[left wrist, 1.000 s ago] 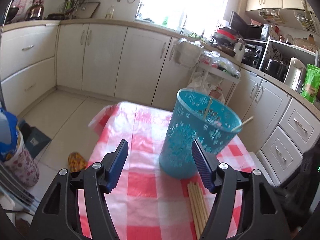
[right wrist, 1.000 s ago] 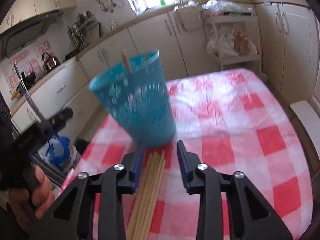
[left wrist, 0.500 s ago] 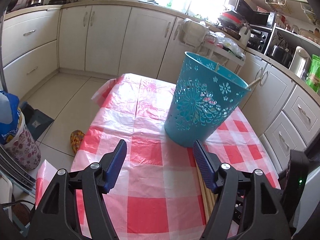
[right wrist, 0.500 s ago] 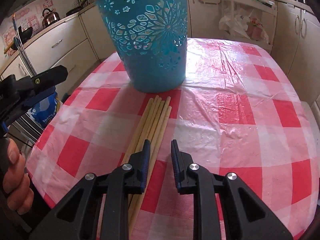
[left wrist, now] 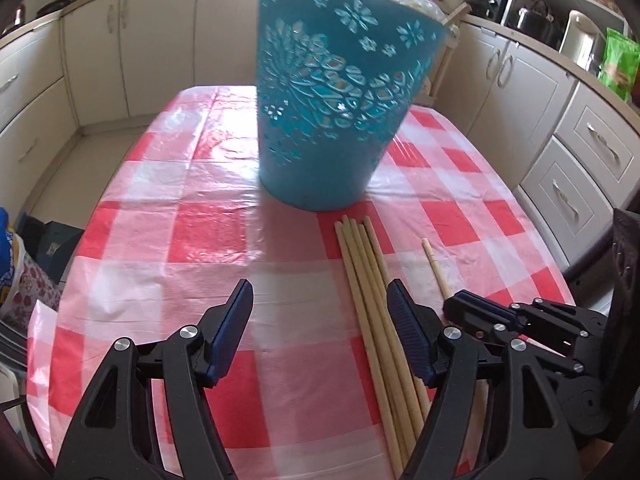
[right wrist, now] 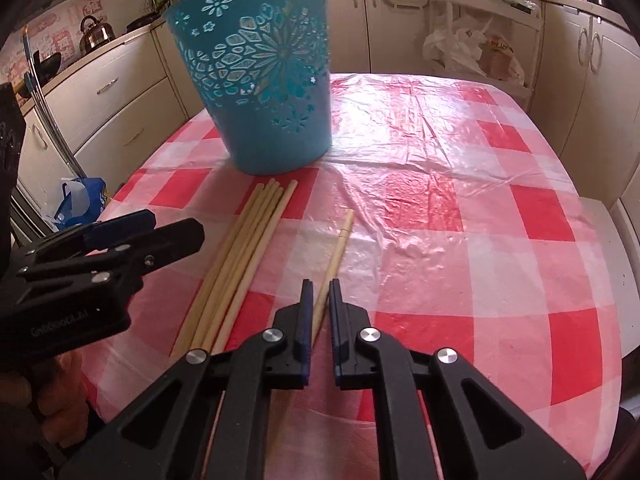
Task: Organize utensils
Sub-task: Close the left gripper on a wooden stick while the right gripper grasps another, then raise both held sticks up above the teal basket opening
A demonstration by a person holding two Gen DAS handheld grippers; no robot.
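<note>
Right gripper (right wrist: 319,284) pinches one pale wooden chopstick (right wrist: 335,258).

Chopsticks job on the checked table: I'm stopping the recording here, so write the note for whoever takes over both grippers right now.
Right gripper: jaws shut on the single chopstick, which lies apart from the rest.
Left gripper: open, empty, over the tablecloth beside the bundle.
Chopstick bundle: flat on the table in front of the blue basket.
Done: at least one stick already pokes out of the basket.
Left: drop in the gripped one, then the bundle.
</note>
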